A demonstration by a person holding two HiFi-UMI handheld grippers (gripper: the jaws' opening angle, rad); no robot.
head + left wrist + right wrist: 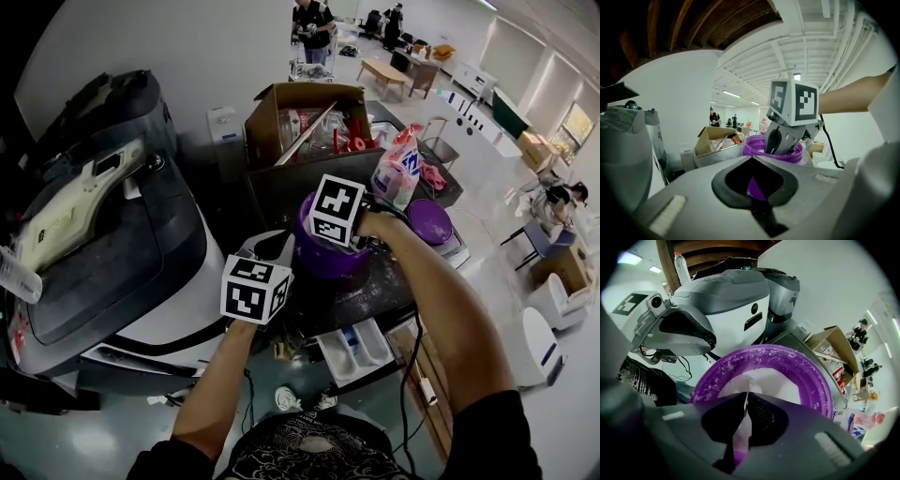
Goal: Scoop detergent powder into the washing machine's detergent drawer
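**Drawer below the tub**

On the worktop [380, 286] the purple tub [323, 261] stood mid-frame. The detergent drawer [356, 345] lay open below it, nearer the right hand-held gripper [746, 400], clamped on a thin scoop handle [742, 430]. The left hand-held gripper [753, 164] pinched the tub's edge.

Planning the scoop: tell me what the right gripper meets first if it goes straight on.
Likely the white powder in the purple tub: the right gripper, shut on a thin white handle, points straight into it.
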